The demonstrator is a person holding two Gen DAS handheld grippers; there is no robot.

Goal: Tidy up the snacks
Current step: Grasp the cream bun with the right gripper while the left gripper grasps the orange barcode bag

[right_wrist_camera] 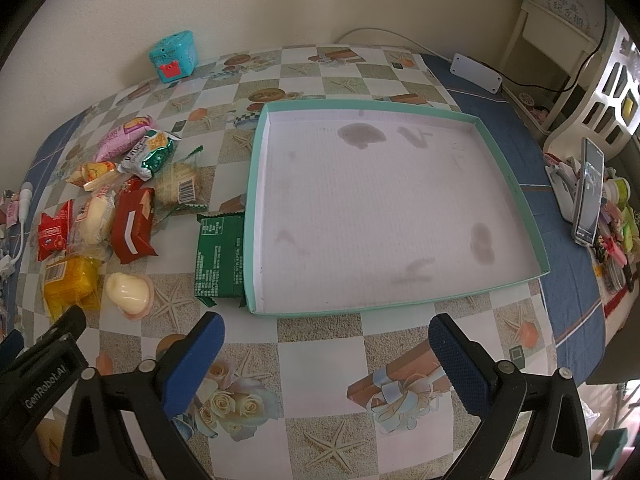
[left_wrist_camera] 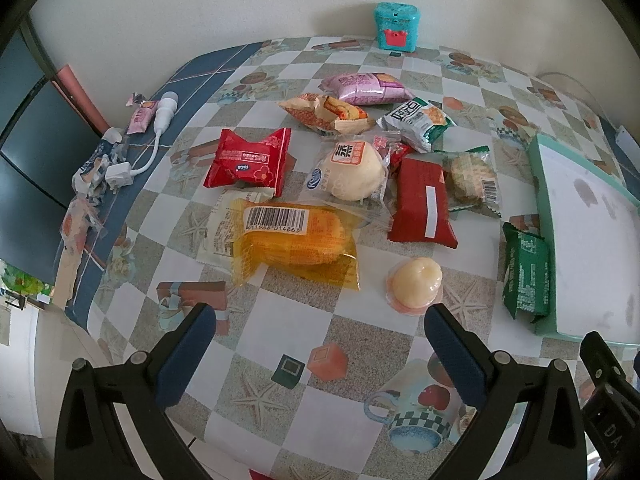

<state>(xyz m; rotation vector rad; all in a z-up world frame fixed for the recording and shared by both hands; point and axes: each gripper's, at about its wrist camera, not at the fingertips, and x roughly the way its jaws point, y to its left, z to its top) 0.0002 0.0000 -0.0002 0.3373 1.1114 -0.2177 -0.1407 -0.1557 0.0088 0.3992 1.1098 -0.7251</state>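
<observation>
Several wrapped snacks lie in a loose pile on the checked tablecloth: a yellow cake pack [left_wrist_camera: 296, 240], a red pack [left_wrist_camera: 248, 162], a white bun [left_wrist_camera: 354, 172], a dark red pack [left_wrist_camera: 422, 202], a jelly cup [left_wrist_camera: 416, 286] and a green pack [left_wrist_camera: 526, 276]. The green pack [right_wrist_camera: 220, 254] rests against the left wall of a shallow teal-rimmed box [right_wrist_camera: 251, 216], which holds nothing. My left gripper [left_wrist_camera: 320, 344] hovers open in front of the pile, nothing between its fingers. My right gripper [right_wrist_camera: 326, 354] stands open in front of the box's near edge.
A teal tin [left_wrist_camera: 396, 26] stands at the back by the wall. A white plug and cable [left_wrist_camera: 160, 128] with torn wrappers lie at the table's left edge. A phone on a stand [right_wrist_camera: 588, 192] and small clutter crowd the right edge. A white adapter [right_wrist_camera: 476, 68] lies behind the box.
</observation>
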